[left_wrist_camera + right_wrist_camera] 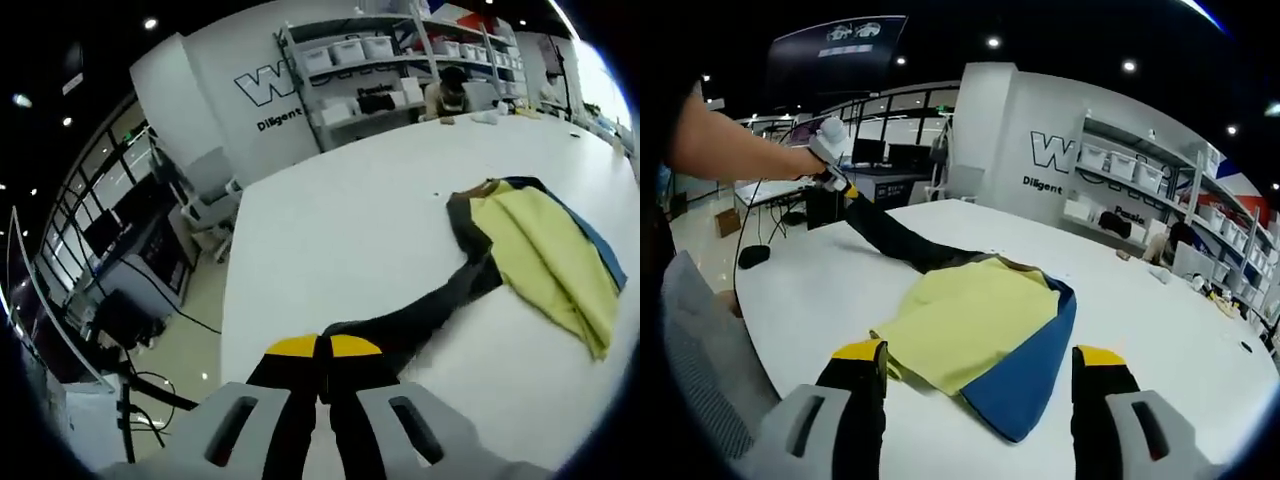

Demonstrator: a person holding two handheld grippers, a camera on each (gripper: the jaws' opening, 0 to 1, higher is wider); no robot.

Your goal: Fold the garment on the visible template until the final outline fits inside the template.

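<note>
In the left gripper view, the left tongs (322,347) are pressed together, pinching the end of the garment's dark sleeve (440,305), which stretches away right to the garment (545,250) lying far right on the white bench (340,230). In the right gripper view, the right tongs (980,360) stand spread and hold nothing. The yellow, blue and dark garment (975,320) lies between and just beyond their tips, its sleeve (895,238) running far left to the left tongs (845,188).

Bright, even light from ceiling spots (992,42) above the white bench (1160,310) — soft shadows, strong fisheye bending, edges slightly blurred.
</note>
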